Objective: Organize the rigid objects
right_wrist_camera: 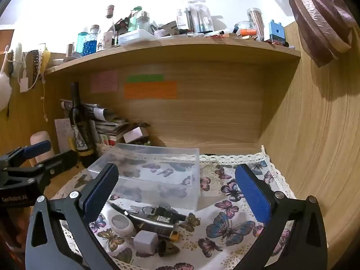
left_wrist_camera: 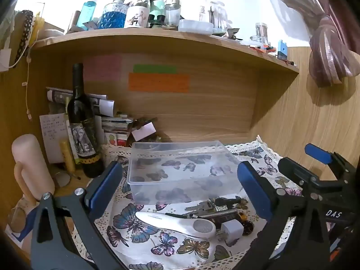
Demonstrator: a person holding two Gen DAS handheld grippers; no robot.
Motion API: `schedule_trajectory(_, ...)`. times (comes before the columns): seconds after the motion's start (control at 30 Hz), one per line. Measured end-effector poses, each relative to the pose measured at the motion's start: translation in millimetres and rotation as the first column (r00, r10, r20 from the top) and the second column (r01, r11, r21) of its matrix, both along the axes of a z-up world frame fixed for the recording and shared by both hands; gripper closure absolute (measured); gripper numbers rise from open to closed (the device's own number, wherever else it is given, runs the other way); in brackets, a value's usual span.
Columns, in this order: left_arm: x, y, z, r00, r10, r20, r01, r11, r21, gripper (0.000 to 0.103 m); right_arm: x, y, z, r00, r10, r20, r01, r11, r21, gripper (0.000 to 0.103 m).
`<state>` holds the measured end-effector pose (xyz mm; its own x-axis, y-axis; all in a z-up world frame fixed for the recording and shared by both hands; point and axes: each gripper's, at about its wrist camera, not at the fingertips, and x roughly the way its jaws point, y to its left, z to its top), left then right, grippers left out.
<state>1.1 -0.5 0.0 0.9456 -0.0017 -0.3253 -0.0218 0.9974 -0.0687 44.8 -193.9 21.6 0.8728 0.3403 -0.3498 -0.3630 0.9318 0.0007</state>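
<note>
A clear plastic box stands empty on the butterfly cloth; it also shows in the right wrist view. In front of it lies a small pile: a white handheld device, a white plug adapter, keys, a black pen-like item and a dark flat piece. The same pile shows in the right wrist view, with the device, adapter and keys. My left gripper is open above the pile. My right gripper is open to the pile's right.
A dark wine bottle, a pale pink mug and stacked papers stand at the back left. A wooden shelf crowded with bottles hangs overhead. A wooden wall closes the right side. The right gripper's body sits right of the left one.
</note>
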Motion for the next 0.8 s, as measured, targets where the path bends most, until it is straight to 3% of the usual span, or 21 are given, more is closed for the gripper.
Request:
schedule_trajectory(0.1,2.3,-4.7,-0.1,1.000,-0.006,-0.010,0.006,1.000,-0.002,0.000,0.1,0.5,0.0,1.000,-0.004,0.004,0.004,1.000,-0.002,0.000)
schedule_trajectory(0.17,1.9,3.2,-1.9,1.000,-0.013,-0.003,0.013,0.999,-0.051,0.000,0.0,0.4,0.0,1.000,-0.007,0.006,0.007,1.000,-0.002,0.000)
schedule_trajectory(0.8,-0.1,2.0,-0.7,1.000,-0.015,0.013,0.015,1.000,-0.023,0.000,0.9,-1.3,1.4,1.000,-0.006,-0.005,0.006,1.000,0.022,0.000)
